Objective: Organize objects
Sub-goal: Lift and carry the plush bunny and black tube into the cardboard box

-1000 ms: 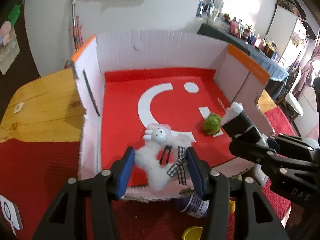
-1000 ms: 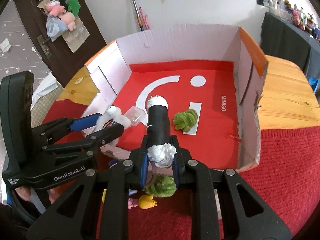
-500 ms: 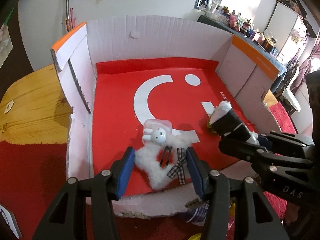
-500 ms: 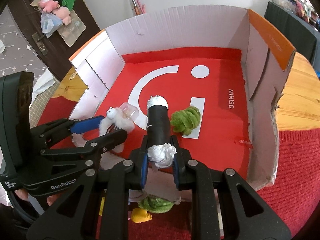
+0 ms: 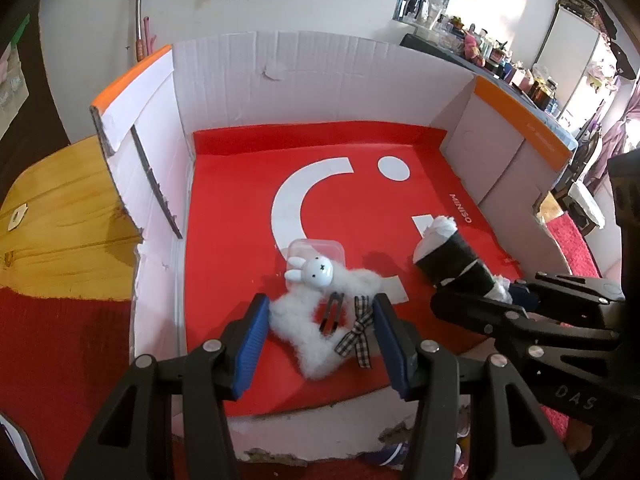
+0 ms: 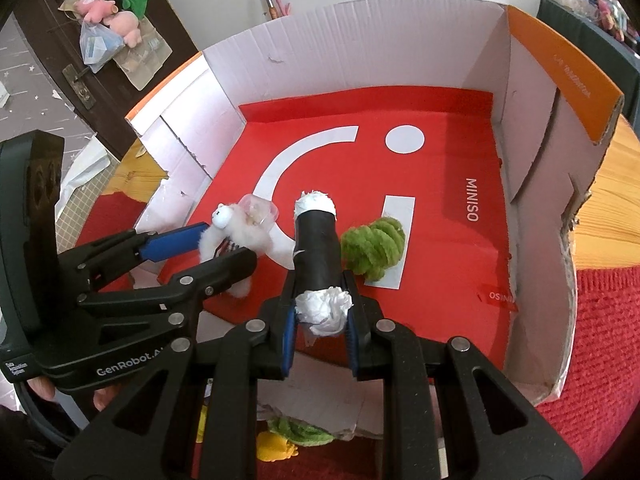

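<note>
Two hand-held grippers work side by side over a shallow cardboard box point(image 5: 320, 76) with white walls and a red floor, set on a wooden table point(image 5: 60, 220) partly covered by a red cloth point(image 6: 600, 340). The left gripper point(image 5: 318, 332) pinches a fluffy white hair clip point(image 5: 304, 320) between its blue pads point(image 5: 250, 344), the clip's small white rabbit head point(image 5: 316, 274) and checked ribbon bow point(image 5: 358, 332) showing, its lower end at the box floor near the front edge. The right gripper point(image 6: 320, 312) has its fingers pressed onto a black cylinder point(image 6: 318, 248) with white stuffing at both ends, angled down into the box. A green plush item point(image 6: 374, 246) lies on the red floor just right of the cylinder, and a clear plastic case point(image 5: 316, 250) sits behind the rabbit head.
</note>
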A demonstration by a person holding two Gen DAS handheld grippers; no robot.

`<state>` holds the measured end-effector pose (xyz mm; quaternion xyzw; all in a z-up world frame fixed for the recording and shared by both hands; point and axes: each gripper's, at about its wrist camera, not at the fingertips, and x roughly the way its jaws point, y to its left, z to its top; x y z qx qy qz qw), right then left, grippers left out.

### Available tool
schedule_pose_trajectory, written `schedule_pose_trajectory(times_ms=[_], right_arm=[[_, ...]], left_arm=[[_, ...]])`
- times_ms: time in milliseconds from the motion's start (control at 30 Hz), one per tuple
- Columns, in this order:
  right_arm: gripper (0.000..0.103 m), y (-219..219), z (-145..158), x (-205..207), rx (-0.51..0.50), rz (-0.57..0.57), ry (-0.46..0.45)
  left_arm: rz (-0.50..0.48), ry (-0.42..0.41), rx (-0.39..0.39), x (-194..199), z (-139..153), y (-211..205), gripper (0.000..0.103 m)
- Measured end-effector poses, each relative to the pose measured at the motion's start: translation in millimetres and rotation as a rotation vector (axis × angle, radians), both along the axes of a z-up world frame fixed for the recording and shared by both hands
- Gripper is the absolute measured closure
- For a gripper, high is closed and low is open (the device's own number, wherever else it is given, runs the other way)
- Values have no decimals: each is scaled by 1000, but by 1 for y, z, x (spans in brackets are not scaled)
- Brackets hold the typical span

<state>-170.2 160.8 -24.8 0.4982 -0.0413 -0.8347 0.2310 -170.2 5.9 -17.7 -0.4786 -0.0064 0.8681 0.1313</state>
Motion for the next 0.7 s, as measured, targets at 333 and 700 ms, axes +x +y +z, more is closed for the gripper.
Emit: schedule_pose_trajectory(times_ms=[333, 700], right_arm=[[85, 3, -4, -8, 6, -28, -2], [84, 8, -6, -14, 23, -62, 5]], left_arm=[[5, 8, -12, -9, -2, 4, 49], [9, 15, -19, -14, -4, 7, 49]])
